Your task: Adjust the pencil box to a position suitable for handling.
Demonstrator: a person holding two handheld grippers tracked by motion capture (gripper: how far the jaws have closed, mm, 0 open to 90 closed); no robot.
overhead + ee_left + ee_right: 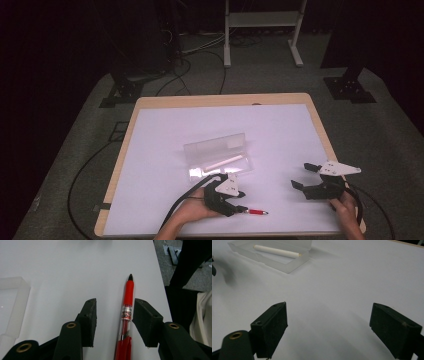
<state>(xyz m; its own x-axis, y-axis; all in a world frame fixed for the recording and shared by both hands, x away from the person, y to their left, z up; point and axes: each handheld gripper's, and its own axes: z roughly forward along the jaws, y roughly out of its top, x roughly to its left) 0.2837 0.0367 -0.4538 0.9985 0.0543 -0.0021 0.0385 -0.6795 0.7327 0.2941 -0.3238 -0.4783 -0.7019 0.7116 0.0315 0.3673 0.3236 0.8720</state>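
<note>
Overhead, the high view showed a white table (165, 130) with a clear plastic case (218, 156) lying open near its middle, a white pen (225, 162) resting inside it. Near the front edge lay a red pen (257, 212), just off the tip of the left hand-held gripper (239, 202), which a hand (190, 212) held low over the table. The right hand-held gripper (304, 176) sat well apart to the right, its jaws spread.

Next, the left gripper view looked along the red pen (127, 315), which lay flat between the two jaws with its dark tip pointing away. The jaws stood apart, the pen close to one pad but with a gap on the other side, so nothing was clamped. A corner of the case (15, 302) showed at the left edge.

Finally, the right gripper view showed wide-open jaws over bare table, with the case (274, 255) and the white pen (276, 251) far off.

Judging by its look, the red pen would be light, stiff and smooth, apt to roll or slip; the mid-barrel, squeezed across its width, seemed the surest place to take hold.
</note>
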